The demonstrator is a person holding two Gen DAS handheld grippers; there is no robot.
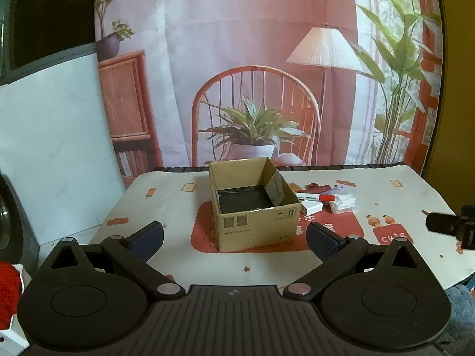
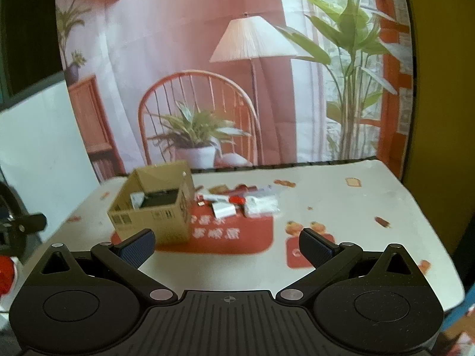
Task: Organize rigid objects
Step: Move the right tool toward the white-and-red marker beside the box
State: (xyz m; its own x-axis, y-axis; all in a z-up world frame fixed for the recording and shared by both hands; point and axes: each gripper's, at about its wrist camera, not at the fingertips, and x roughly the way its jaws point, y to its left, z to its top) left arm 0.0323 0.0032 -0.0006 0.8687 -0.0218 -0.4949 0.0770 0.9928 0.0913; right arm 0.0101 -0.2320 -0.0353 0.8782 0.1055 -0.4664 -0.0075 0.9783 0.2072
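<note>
An open cardboard box (image 1: pixel 252 225) (image 2: pixel 154 222) stands on the red patch of the tablecloth, with a dark object (image 1: pixel 243 200) lying on its bottom. Just right of the box lies a small pile: a white block (image 1: pixel 311 207) (image 2: pixel 224 210), a red-capped marker (image 1: pixel 325 198), a dark red tube (image 1: pixel 314 189) and a clear plastic packet (image 1: pixel 344 200) (image 2: pixel 262 204). My left gripper (image 1: pixel 234 237) hangs open in front of the box, holding nothing. My right gripper (image 2: pixel 227 246) is open too, near the table's front, right of the box.
The table (image 2: pixel 356 207) wears a white cloth with cartoon prints and ends at a printed backdrop (image 1: pixel 237 59). A white panel (image 1: pixel 53 154) leans at the left. The other gripper's black tip (image 1: pixel 445 222) shows at the right edge. Something red (image 1: pixel 9 290) sits at lower left.
</note>
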